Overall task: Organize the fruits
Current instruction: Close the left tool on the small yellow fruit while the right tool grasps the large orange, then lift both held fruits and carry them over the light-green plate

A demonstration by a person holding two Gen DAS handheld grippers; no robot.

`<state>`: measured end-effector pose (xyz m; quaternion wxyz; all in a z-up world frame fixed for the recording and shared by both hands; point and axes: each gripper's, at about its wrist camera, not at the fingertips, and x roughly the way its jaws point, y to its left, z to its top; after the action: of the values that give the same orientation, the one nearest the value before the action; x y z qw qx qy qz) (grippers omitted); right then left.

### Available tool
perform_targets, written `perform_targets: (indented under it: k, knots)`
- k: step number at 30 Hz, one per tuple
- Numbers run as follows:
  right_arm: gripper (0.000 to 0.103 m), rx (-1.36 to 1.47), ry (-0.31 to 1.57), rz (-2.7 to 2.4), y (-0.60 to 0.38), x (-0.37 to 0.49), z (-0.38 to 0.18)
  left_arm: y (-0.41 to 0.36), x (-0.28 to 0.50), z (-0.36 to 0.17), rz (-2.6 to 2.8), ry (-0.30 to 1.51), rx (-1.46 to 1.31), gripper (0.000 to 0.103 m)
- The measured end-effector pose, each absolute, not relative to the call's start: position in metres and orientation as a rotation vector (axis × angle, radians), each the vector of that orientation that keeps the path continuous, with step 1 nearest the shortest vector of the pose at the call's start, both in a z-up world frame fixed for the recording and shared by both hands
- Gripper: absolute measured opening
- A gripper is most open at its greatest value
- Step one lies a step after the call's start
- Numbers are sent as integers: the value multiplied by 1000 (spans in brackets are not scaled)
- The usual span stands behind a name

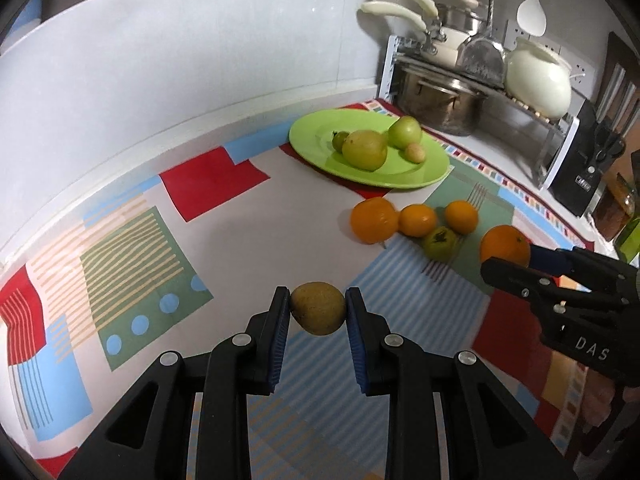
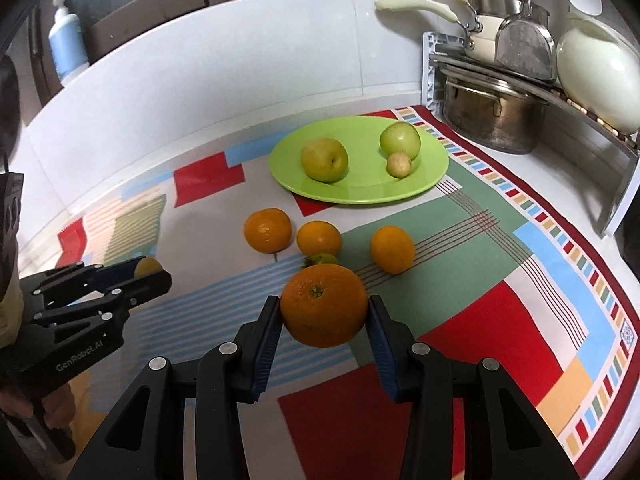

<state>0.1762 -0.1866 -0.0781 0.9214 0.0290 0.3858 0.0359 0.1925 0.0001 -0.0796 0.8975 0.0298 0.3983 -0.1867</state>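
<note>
Right wrist view: my right tool (image 2: 324, 312) pinching orange (image 2: 323, 304), left tool (image 1: 318, 308) pinching small yellow-brown fruit (image 1: 318, 307); green plate (image 2: 288, 176) ahead, up-surface.

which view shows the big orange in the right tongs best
The right wrist view. The big orange sits centred there, clamped between both pads of the right tongs, stem end facing the camera. In the left wrist view the same orange is at the right side, its lower part hidden behind the tongs.
</note>
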Motion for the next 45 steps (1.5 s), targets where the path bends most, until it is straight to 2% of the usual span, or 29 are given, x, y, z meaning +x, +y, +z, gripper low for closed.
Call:
perform_targets:
  k: [22,45]
  knots:
    - [44,38,696,159,-186,121,-29,-13,133,-34,-350,746,32,28]
    - [44,-24,570,197,-207,123,20,-39,142,14,-322,655,-3,28]
